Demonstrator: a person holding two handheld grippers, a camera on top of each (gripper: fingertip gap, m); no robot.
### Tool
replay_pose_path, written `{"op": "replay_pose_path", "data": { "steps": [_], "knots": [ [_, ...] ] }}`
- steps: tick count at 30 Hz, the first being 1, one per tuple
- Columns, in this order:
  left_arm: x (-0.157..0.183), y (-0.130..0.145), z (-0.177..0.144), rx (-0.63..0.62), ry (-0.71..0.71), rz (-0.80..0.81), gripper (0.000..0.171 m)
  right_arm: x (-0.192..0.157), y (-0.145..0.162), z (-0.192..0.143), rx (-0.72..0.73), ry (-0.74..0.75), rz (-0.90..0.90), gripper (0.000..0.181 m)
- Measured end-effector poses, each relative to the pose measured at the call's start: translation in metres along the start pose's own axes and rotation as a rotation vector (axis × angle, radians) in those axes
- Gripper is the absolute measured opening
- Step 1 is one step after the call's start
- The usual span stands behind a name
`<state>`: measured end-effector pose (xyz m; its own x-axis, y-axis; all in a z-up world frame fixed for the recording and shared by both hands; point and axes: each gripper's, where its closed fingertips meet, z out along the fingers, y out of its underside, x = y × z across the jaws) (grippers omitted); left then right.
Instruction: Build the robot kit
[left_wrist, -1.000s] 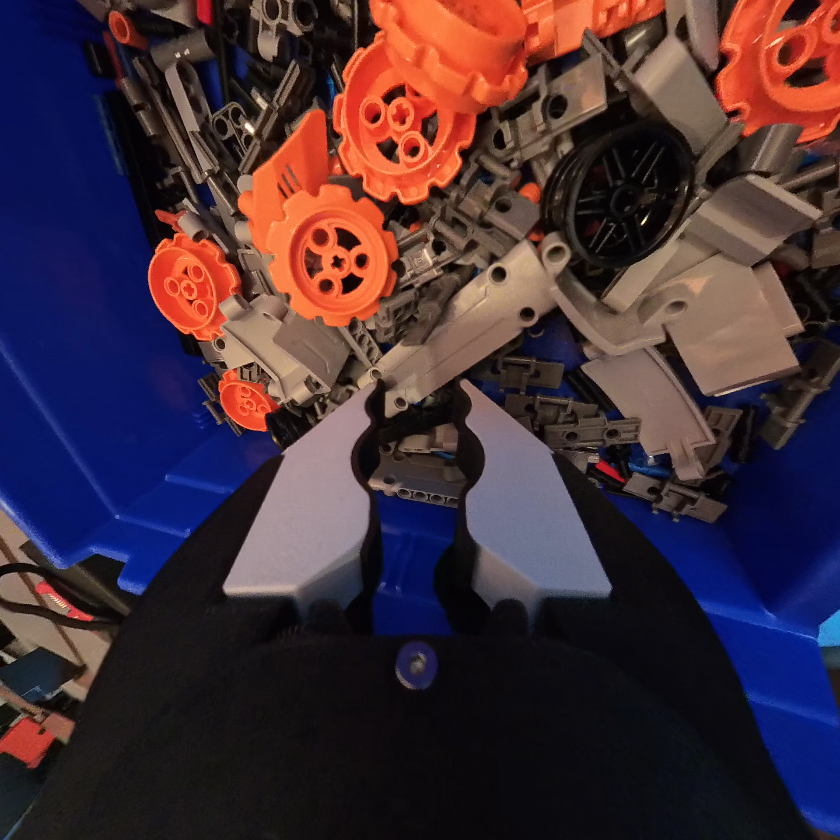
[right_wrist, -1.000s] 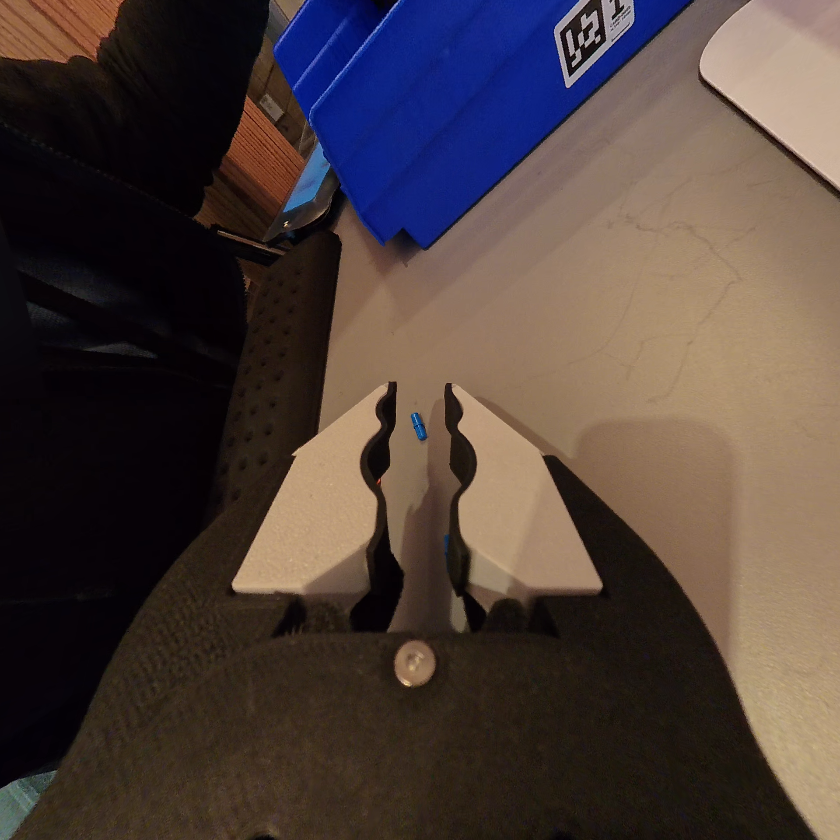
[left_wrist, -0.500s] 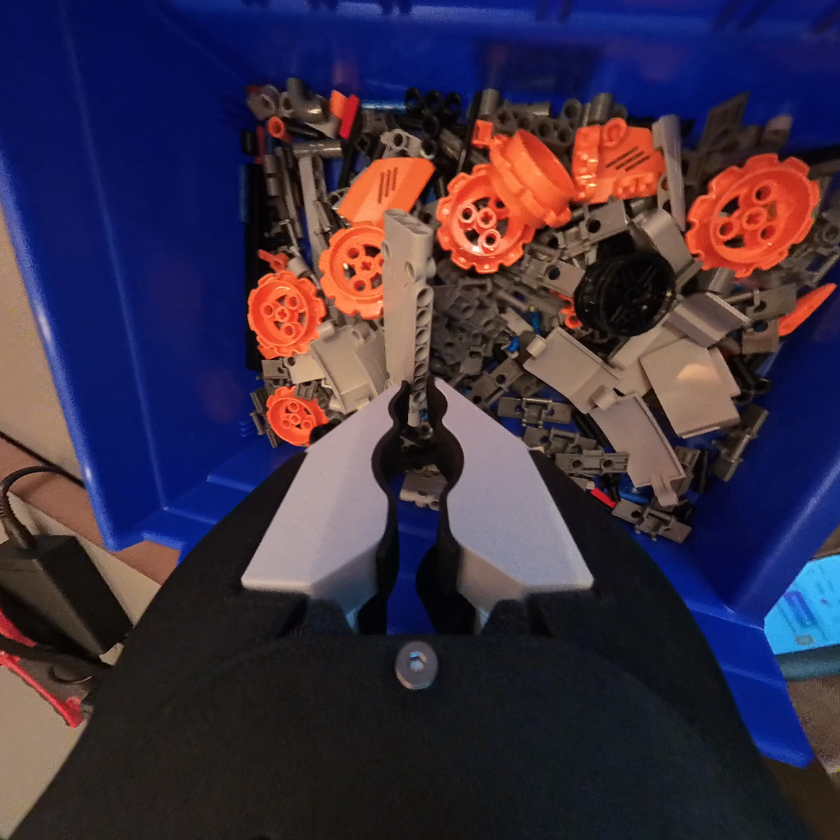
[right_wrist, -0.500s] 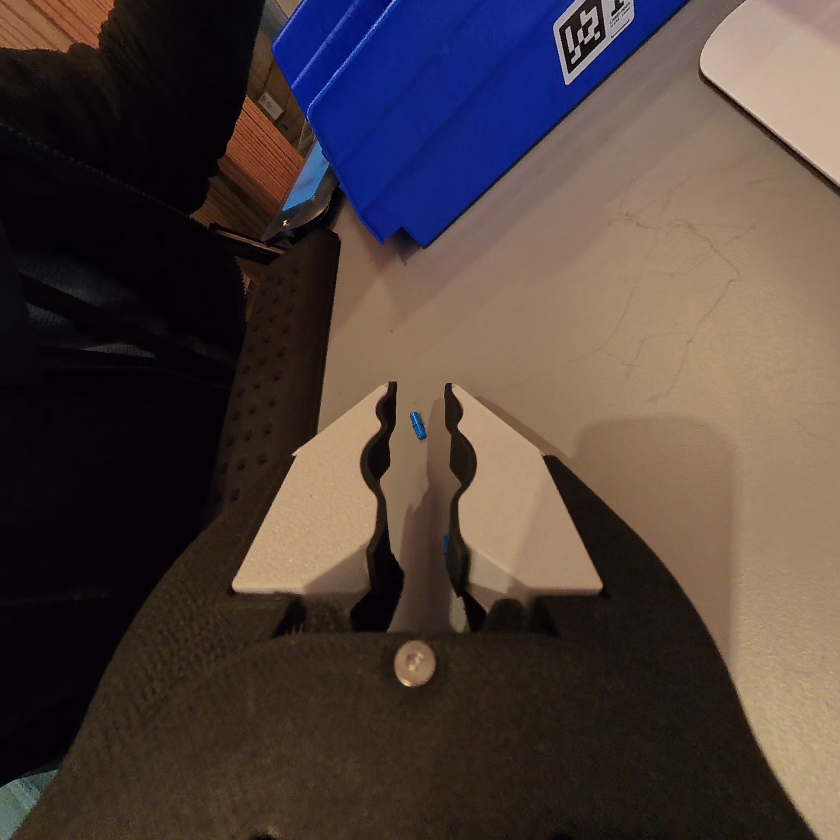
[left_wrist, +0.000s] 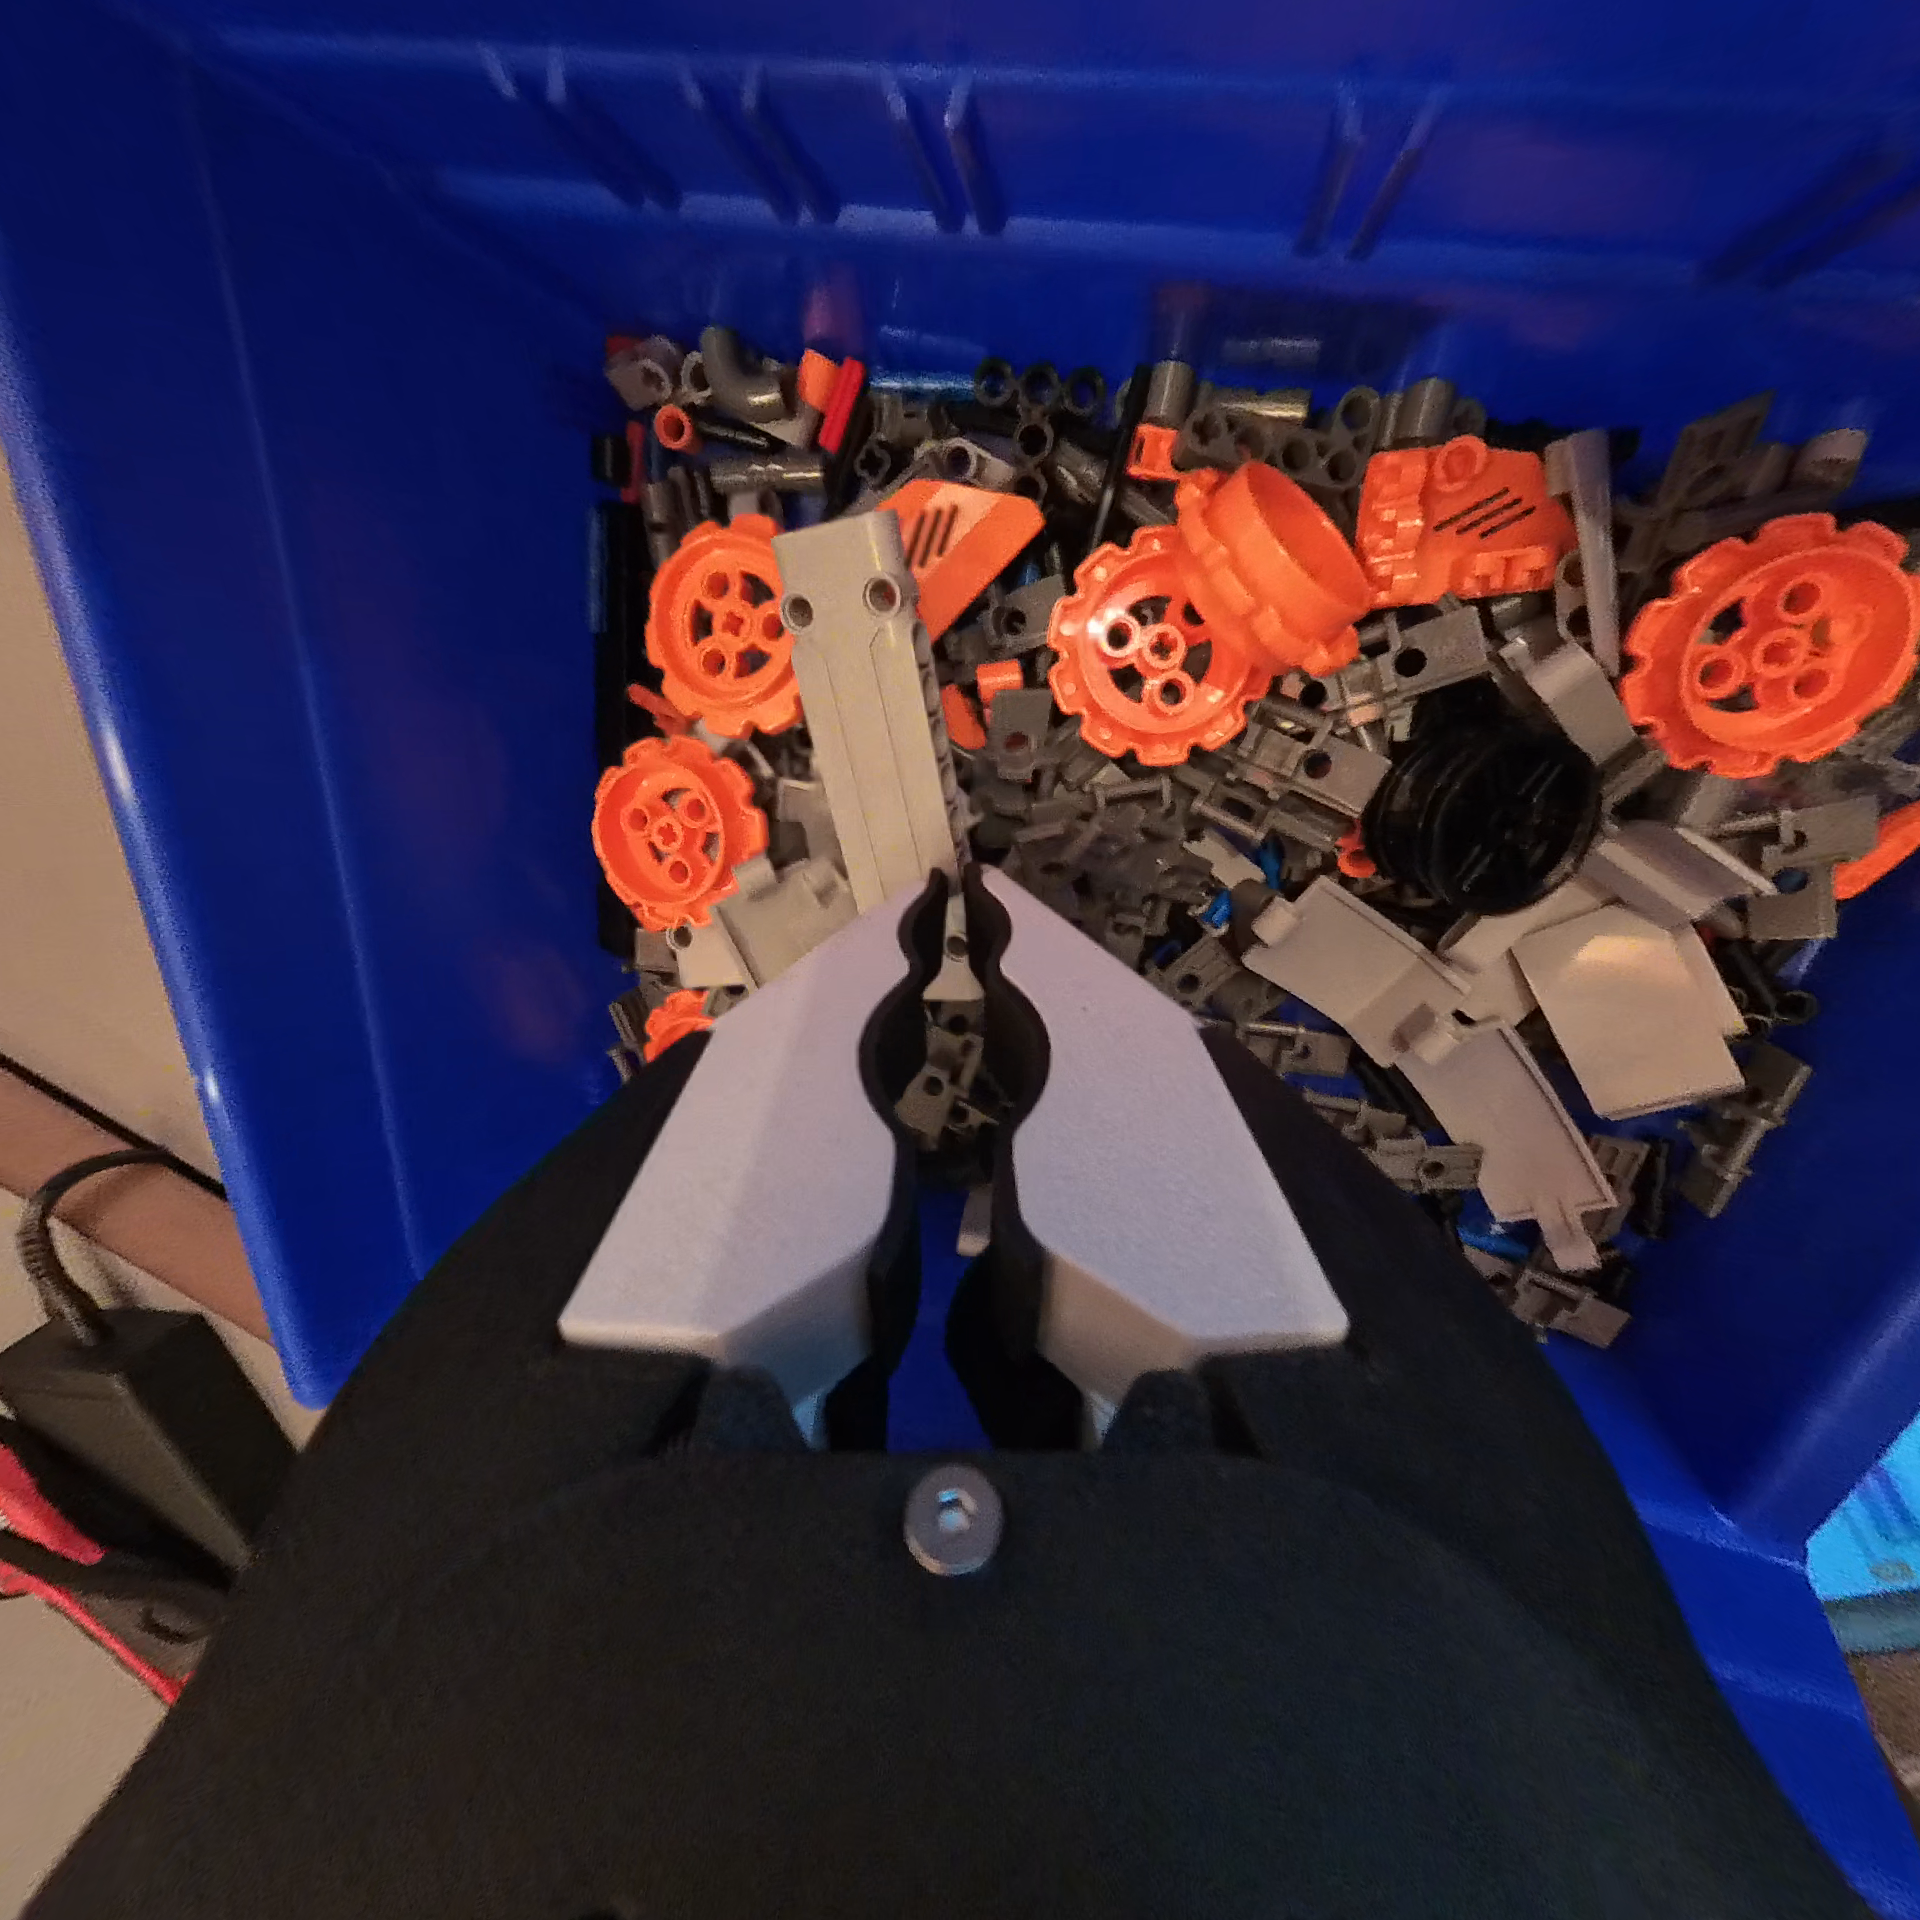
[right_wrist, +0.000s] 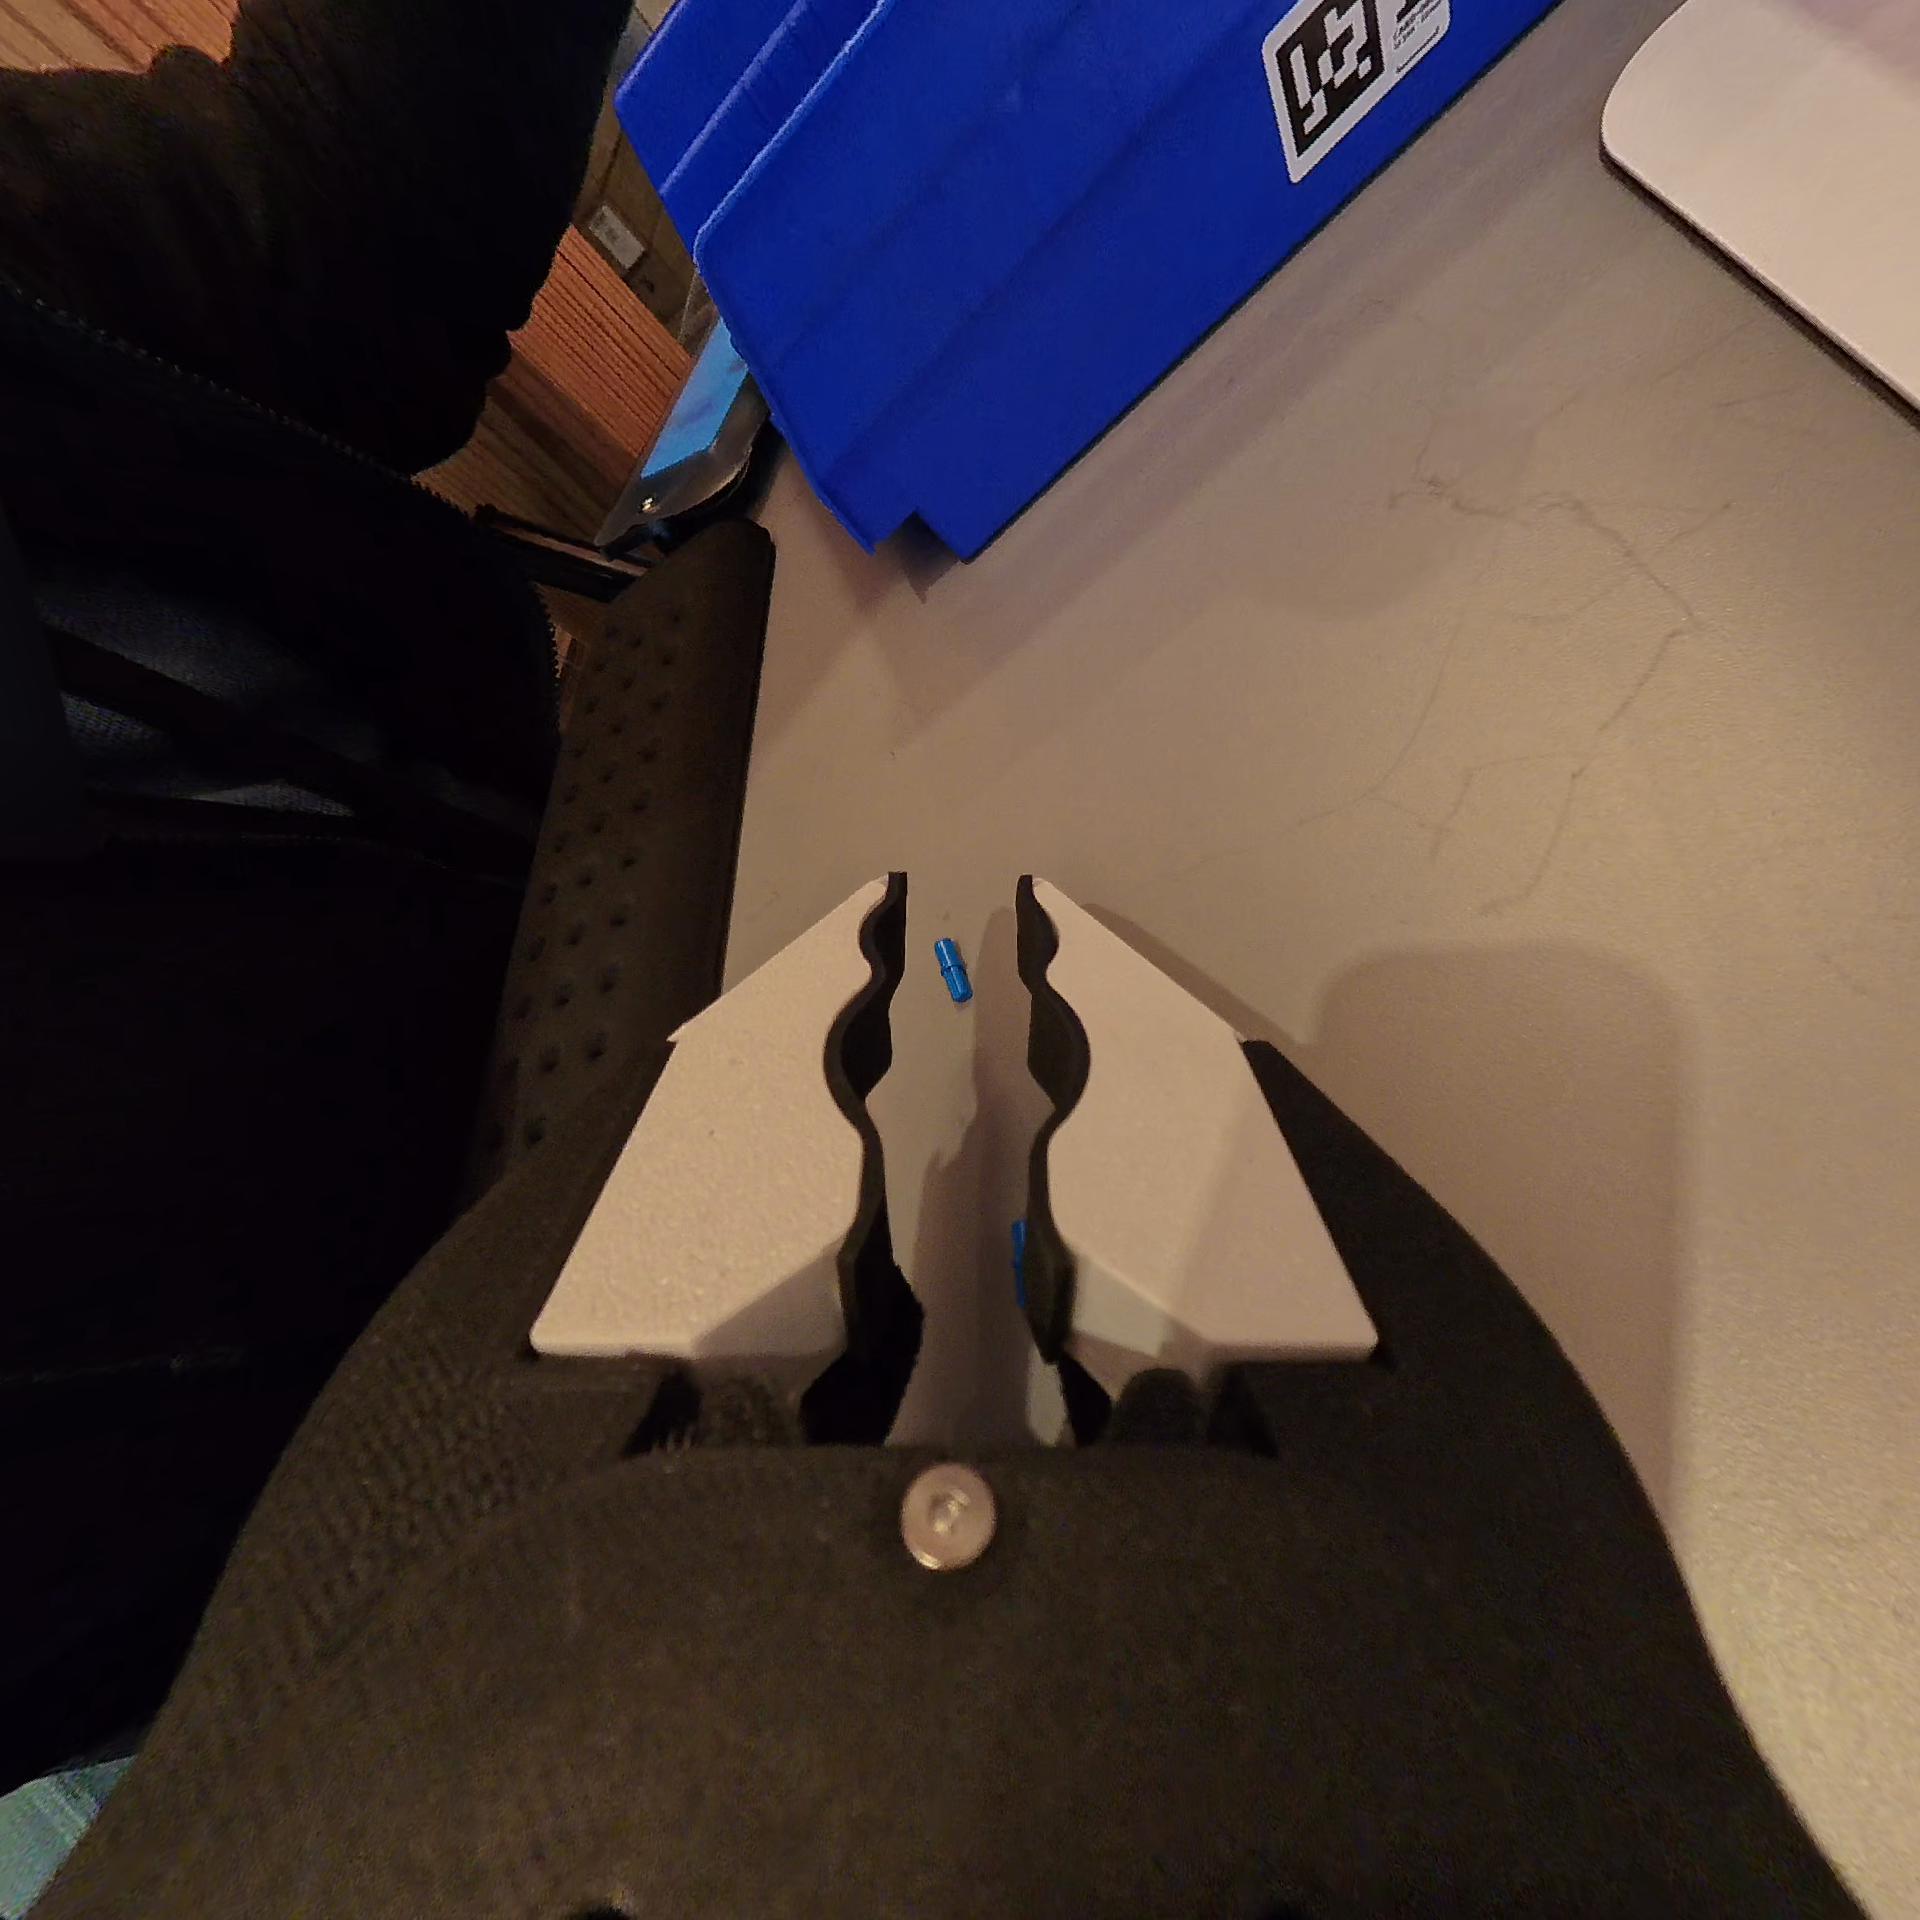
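My left gripper (left_wrist: 958, 883) is shut on the narrow end of a long light grey panel piece (left_wrist: 868, 707) and holds it above a blue bin (left_wrist: 364, 623) filled with a pile of grey, black and orange building parts. Orange toothed wheels (left_wrist: 717, 623) lie behind the panel. My right gripper (right_wrist: 961, 883) is open and empty over a grey table (right_wrist: 1403, 779). A small blue pin (right_wrist: 951, 968) lies on the table between its fingertips. Another blue bit (right_wrist: 1018, 1262) shows at the inner edge of the right finger.
A black wheel (left_wrist: 1481, 821) and grey curved panels (left_wrist: 1621, 997) lie at the right of the pile. In the right wrist view a blue bin with a square code sticker (right_wrist: 987, 260) stands ahead, a white plate (right_wrist: 1787, 177) at top right, and a dark perforated chair arm (right_wrist: 634, 831) at left. Tip to tip, the grippers are about 30 centimetres apart.
My left gripper has shut on the grey panel and lifted it out of the pile, pulling back so more of the bin shows. The right gripper has not moved.
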<state>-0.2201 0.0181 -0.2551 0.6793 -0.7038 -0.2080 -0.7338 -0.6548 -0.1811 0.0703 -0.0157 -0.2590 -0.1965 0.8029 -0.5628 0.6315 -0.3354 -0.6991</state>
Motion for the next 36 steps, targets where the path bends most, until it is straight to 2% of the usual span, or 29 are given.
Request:
{"op": "replay_pose_path", "data": {
  "steps": [4, 8, 11, 13, 17, 20, 23, 30, 36],
  "knots": [
    [-0.002, 0.002, -0.001, -0.007, 0.021, -0.044, 0.028, 0.000, -0.001, -0.001, 0.004, -0.001, -0.001, 0.019],
    [0.003, 0.012, -0.011, 0.000, 0.053, -0.050, 0.030, 0.000, -0.001, 0.000, 0.003, -0.002, 0.000, 0.019],
    [0.019, 0.031, -0.015, -0.060, 0.114, -0.005, 0.030, 0.000, 0.000, 0.000, 0.003, -0.002, 0.001, 0.019],
    [0.032, 0.042, -0.013, -0.105, 0.157, 0.030, 0.032, 0.000, 0.000, 0.000, 0.000, -0.002, 0.002, 0.019],
    [0.048, 0.048, 0.001, -0.150, 0.178, 0.100, 0.040, 0.000, 0.001, 0.001, -0.003, -0.001, 0.001, 0.019],
    [0.047, 0.048, 0.010, -0.179, 0.152, 0.114, 0.036, 0.000, 0.000, 0.000, 0.000, 0.000, 0.000, 0.019],
    [0.047, 0.048, 0.010, -0.186, 0.150, 0.118, 0.018, 0.000, 0.000, 0.000, 0.000, -0.002, 0.001, 0.019],
    [0.045, 0.051, 0.007, -0.221, 0.128, 0.145, 0.010, 0.000, 0.000, 0.000, -0.001, -0.001, 0.002, 0.019],
    [0.027, 0.039, -0.005, -0.139, 0.096, 0.078, 0.010, 0.001, 0.001, 0.001, -0.004, -0.002, 0.005, 0.019]
  ]
}}
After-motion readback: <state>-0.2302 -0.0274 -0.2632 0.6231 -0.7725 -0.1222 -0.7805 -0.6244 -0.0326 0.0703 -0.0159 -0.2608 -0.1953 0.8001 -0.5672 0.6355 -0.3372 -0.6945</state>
